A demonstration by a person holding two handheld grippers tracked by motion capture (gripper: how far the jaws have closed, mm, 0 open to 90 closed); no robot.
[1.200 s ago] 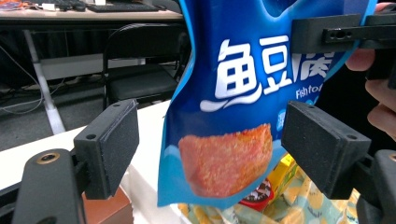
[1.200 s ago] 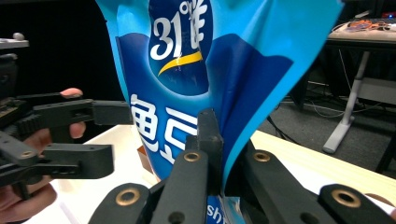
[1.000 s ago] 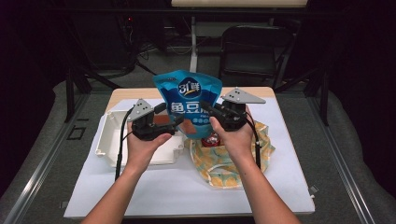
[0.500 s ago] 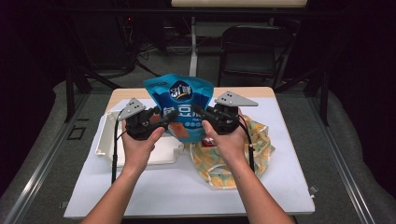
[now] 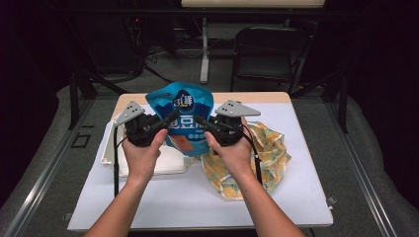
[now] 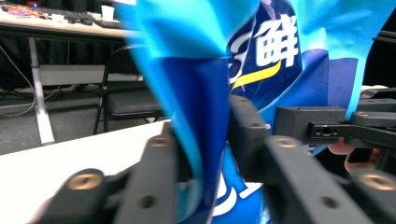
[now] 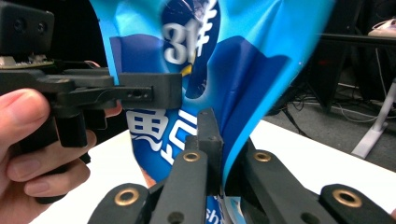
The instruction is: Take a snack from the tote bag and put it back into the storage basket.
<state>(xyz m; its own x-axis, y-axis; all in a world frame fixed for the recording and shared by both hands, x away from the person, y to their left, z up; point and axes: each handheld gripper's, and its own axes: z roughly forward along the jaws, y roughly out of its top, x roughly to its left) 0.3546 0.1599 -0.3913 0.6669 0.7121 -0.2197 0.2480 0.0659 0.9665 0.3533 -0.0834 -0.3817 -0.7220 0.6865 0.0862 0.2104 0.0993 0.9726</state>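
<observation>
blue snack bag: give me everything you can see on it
The blue snack bag is a glossy plastic-film pouch, light blue with darker blue panels, large white printed characters and a small orange patch low on its front. It is held upright above the table, apart from it, creased where it is gripped. The left gripper pinches a fold at one side edge and the right gripper pinches the other; both sets of jaws are closed on the film. Whether its top is sealed cannot be told.

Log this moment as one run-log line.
left gripper: shut on blue snack bag | right gripper: shut on blue snack bag | bag: held upright above white table | beside: patterned cloth, white tray
</observation>
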